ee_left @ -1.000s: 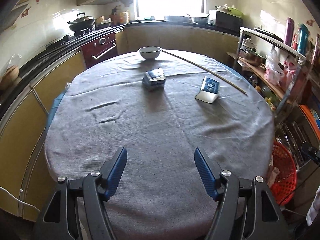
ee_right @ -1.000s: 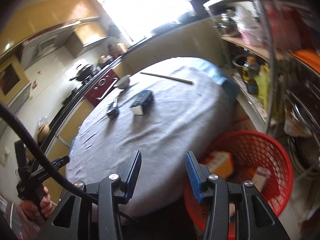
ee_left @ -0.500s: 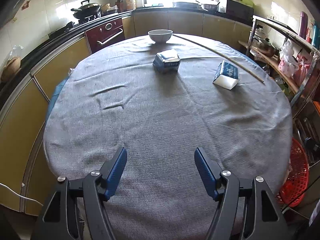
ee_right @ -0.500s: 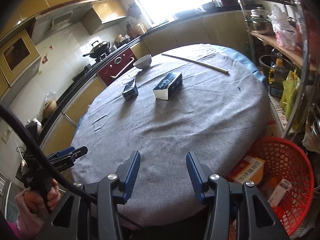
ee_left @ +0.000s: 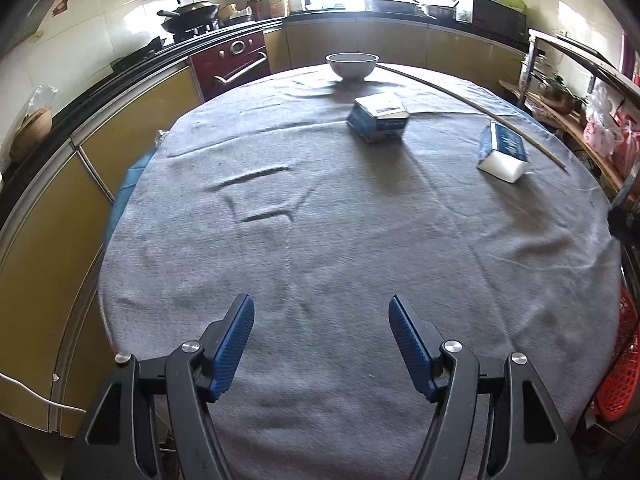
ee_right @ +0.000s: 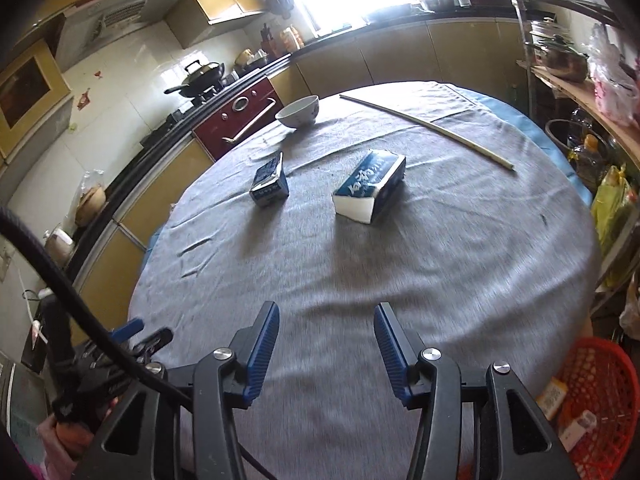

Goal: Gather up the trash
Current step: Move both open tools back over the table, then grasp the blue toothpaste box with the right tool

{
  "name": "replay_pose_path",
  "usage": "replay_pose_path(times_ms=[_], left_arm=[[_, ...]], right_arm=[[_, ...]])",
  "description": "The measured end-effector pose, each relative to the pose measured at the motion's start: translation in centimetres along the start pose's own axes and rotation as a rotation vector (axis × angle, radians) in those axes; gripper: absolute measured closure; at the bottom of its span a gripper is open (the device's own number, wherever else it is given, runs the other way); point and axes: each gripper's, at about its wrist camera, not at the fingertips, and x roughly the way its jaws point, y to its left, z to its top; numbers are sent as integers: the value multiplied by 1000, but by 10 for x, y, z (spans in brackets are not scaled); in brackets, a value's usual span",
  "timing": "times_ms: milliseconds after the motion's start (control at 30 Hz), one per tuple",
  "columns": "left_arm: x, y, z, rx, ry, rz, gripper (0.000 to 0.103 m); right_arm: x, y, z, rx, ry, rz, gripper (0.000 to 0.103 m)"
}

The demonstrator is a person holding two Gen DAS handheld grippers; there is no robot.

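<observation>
Both wide open, left gripper and right gripper, low in frame; two cartons, probably trash, way up mid-frame.

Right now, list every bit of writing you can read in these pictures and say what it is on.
Nothing reads clearly.
Large blue pack: white characters on its top, too blurred to read.
Small blue carton: white print, too small.
Yellow box in the red basket: dark marks, illegible.

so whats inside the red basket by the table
The red basket holds a yellow-orange carton and a small white box. Its rim and the right gripper's arm hide the rest.
</observation>
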Motion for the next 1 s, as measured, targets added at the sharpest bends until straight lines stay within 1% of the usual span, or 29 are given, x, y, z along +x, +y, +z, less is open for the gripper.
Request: replay_pose_path(times_ms=[133, 267, 433, 600, 733, 833, 867, 1000], left_arm=[[7, 15, 3, -11, -7, 21, 32], [13, 30, 3, -32, -9, 35, 32], [19, 45, 0, -63, 6, 38, 32], [23, 59, -3, -95, 19, 34, 32], [21, 64, -3, -100, 14, 36, 32], [21, 66, -3, -103, 15, 30, 32], [21, 67, -3, -104, 16, 27, 32], [22, 68, -4, -105, 21, 21, 32]], right_arm=[[24, 3, 28, 18, -6, -25, 50], [49, 2, 56, 50, -2, -52, 48], [87, -5, 84, 92, 38, -121, 48], [115, -13, 101, 137, 68, -185, 48], [137, -15, 115, 166, 98, -228, 47], [153, -16, 120, 189, 129, -273, 45], [157, -16, 122, 198, 126, -281, 44], [169, -8, 126, 169, 128, -342, 44]])
